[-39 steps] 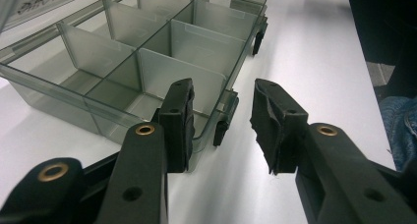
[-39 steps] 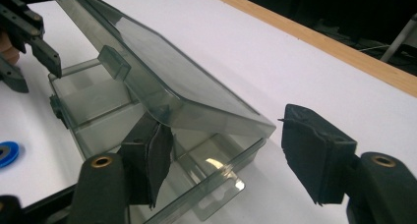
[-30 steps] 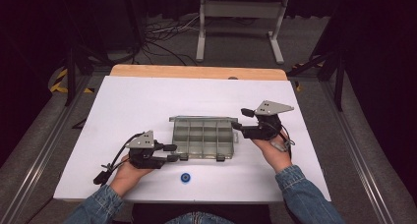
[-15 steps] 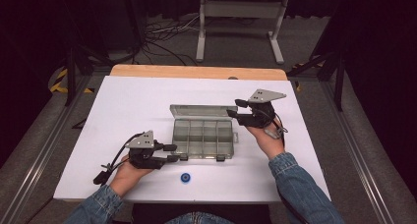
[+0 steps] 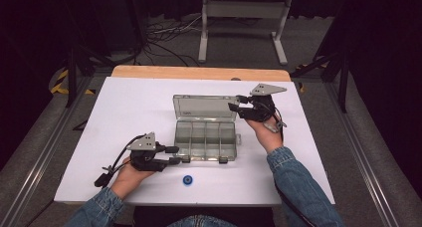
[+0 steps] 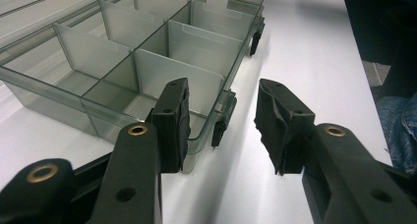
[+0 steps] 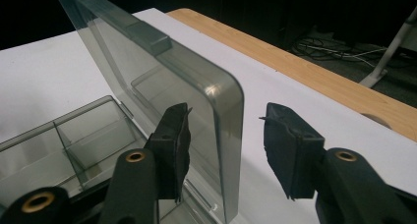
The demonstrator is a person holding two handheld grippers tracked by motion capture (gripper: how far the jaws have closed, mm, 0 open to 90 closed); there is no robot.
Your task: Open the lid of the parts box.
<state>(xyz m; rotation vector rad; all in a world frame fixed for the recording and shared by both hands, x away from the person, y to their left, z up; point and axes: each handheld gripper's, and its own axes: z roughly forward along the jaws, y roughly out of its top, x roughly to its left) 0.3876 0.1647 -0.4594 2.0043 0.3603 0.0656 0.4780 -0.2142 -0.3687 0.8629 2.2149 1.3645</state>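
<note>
Opening a compartment box on a white table, near edge to far edge.

A small blue ring (image 5: 187, 179) lies alone by the table's (image 5: 124, 107) near edge, clear of the work and well apart from the box. Just beyond it, toward the near-left, the left gripper (image 5: 173, 155) rests at the near-left corner of the clear compartment box (image 5: 205, 140). Its jaws stand spread, one pad inside the front wall and the other outside beside a black latch (image 6: 218, 130), neither visibly pressing. This hand serves best as an anchor: it should steady the tray so the base does not slide or tip.

The box sits at the table's middle, its compartments bare. Its lid (image 5: 205, 107) stands nearly upright on the far-side hinge. The right gripper (image 5: 234, 106) straddles the lid's right edge; its jaws have just been closing, with the lid between them, but a gap remains at the outer pad. The lid should be swung back gently, without twisting the hinge.

Behind the lid the far part of the table is bare up to its wooden far edge (image 5: 199, 72), so nothing blocks the swing.
</note>
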